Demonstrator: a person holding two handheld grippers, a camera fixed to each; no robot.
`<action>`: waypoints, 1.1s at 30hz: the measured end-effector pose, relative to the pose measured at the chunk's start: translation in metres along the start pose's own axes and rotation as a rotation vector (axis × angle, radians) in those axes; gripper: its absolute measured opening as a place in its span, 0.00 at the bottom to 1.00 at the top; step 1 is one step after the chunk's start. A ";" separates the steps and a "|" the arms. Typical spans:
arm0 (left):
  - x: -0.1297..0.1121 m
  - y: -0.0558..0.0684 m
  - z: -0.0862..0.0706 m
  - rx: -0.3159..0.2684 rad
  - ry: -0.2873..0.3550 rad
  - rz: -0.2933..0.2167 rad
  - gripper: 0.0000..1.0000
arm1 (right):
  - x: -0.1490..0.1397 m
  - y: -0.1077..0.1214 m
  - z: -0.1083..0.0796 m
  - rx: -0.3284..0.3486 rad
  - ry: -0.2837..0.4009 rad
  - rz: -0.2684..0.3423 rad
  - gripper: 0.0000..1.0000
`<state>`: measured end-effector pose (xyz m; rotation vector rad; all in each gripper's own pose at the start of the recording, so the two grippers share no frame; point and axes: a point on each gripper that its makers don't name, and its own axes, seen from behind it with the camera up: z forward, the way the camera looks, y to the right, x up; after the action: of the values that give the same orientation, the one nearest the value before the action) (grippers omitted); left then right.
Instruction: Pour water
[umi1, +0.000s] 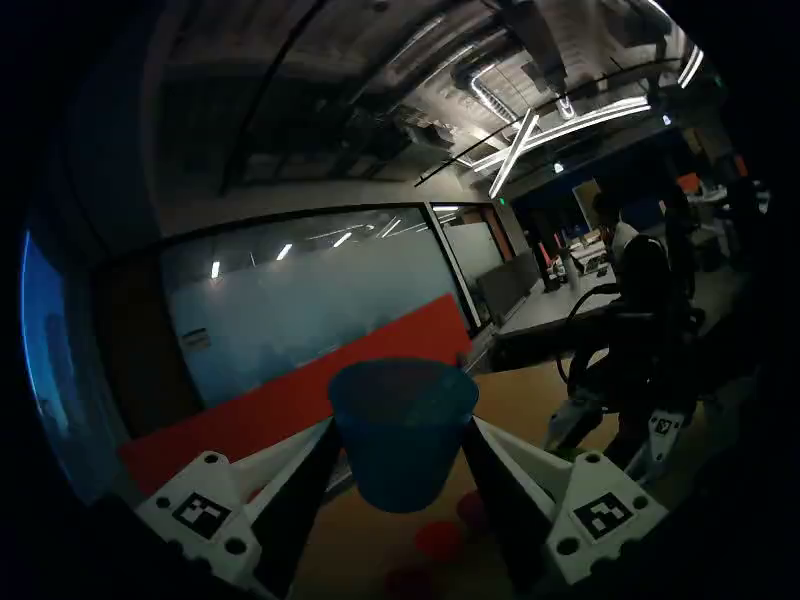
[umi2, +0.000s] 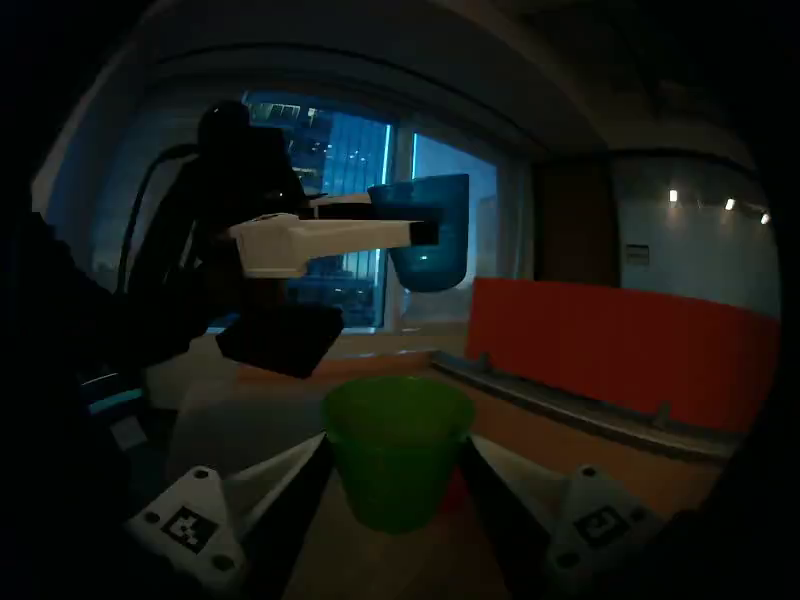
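Observation:
A blue cup (umi1: 403, 450) stands upright between the two white fingers of my left gripper (umi1: 400, 425), which is shut on it. In the right gripper view the same blue cup (umi2: 430, 255) hangs high before the window, pinched by the left gripper (umi2: 420, 230) with a person's dark arm behind it. My right gripper (umi2: 398, 440) is shut on a green cup (umi2: 398, 460), upright and lower than the blue one. The two cups are apart. I cannot tell whether either cup holds water.
A wooden tabletop (umi2: 600, 470) lies below, with red round spots (umi1: 440, 540) on it. An orange partition (umi2: 620, 345) runs along its far side, before a glass wall (umi1: 320, 300). A dark-clothed person (umi1: 640, 300) stands at the right.

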<state>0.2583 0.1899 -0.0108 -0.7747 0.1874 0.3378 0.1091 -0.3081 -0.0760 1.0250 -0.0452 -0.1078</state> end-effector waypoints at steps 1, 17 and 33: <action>-0.001 0.000 0.000 -0.005 0.001 -0.025 0.82 | 0.001 0.000 0.000 0.000 0.001 -0.001 0.87; -0.016 0.003 0.005 -0.053 -0.007 -0.257 0.82 | -0.001 0.002 -0.001 -0.005 -0.002 -0.004 0.87; -0.051 0.000 -0.007 -0.024 -0.051 -0.313 0.82 | -0.007 0.020 -0.015 -0.053 -0.020 0.011 0.87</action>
<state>0.2108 0.1733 -0.0013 -0.8043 0.0130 0.0635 0.1045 -0.2843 -0.0660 0.9704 -0.0661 -0.1092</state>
